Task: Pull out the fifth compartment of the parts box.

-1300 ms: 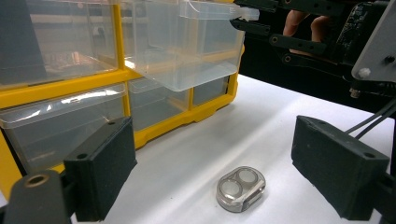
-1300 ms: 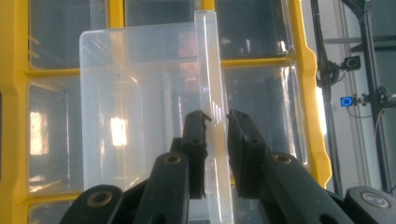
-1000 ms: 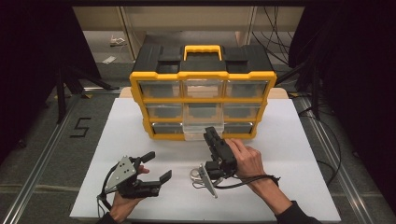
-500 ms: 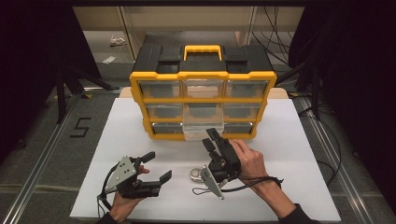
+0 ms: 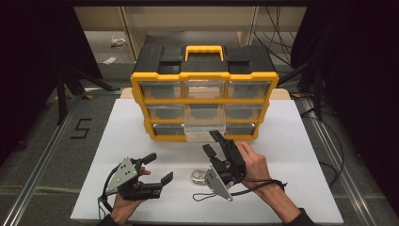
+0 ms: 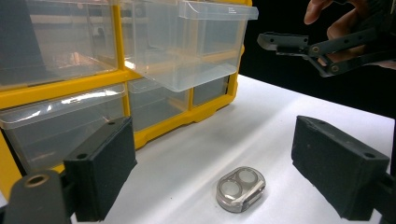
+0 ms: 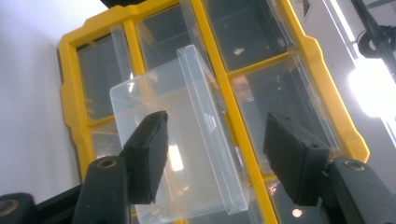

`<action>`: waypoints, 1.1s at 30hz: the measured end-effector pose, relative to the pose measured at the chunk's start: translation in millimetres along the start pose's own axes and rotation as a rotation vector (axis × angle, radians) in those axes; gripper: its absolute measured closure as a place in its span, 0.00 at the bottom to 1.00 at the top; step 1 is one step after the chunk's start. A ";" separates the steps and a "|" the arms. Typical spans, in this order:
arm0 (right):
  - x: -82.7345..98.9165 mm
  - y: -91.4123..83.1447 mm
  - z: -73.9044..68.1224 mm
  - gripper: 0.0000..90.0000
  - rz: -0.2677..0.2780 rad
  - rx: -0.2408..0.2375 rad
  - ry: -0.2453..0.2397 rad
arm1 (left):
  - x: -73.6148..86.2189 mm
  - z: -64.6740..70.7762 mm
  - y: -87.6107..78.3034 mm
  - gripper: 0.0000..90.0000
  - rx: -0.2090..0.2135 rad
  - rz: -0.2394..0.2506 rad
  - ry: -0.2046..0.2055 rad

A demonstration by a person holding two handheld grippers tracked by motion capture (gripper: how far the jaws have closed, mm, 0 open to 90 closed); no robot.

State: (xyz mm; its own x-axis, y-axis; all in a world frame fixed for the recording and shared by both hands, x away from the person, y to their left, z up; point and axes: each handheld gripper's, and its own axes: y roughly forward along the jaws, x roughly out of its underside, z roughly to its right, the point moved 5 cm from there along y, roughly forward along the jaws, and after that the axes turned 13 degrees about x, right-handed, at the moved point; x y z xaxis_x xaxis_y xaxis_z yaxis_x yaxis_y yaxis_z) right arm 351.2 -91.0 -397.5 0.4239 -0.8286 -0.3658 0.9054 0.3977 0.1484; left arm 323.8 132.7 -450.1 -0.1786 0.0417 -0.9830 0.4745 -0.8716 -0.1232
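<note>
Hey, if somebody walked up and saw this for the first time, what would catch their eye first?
Probably the yellow-framed plastic drawer organizer standing at the back of the white table, with one clear plastic drawer pulled out of its middle column. Next, the small silvery metal two-hole piece lying on the table between the two claws.

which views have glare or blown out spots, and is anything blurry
Right gripper view: a blown-out white light at the right edge, and glints on the pulled-out clear drawer. Left gripper view: soft reflections on the drawer fronts; the near jaw pads look slightly soft. High view: evenly lit white table, dark surroundings.
</note>
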 end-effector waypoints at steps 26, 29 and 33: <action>-6.5 -7.9 25.2 0.32 -0.050 -0.220 0.524 | -0.2 0.2 -0.2 0.15 0.003 0.003 -0.001; -6.5 -8.7 26.7 0.32 -0.051 -0.233 0.557 | -0.2 0.2 -0.1 0.15 0.003 0.002 0.000; -6.3 -9.1 28.1 0.31 -0.054 -0.255 0.615 | -0.2 0.2 -0.3 0.15 0.003 0.002 0.000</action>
State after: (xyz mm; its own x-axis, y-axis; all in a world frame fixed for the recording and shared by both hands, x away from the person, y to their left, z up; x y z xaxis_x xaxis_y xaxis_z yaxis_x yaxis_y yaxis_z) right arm 341.0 -100.5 -370.7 0.2200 -0.5042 -0.8351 0.8591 0.5057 -0.0790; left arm 323.5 132.8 -449.8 -0.1775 0.0395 -0.9833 0.4720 -0.8734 -0.1203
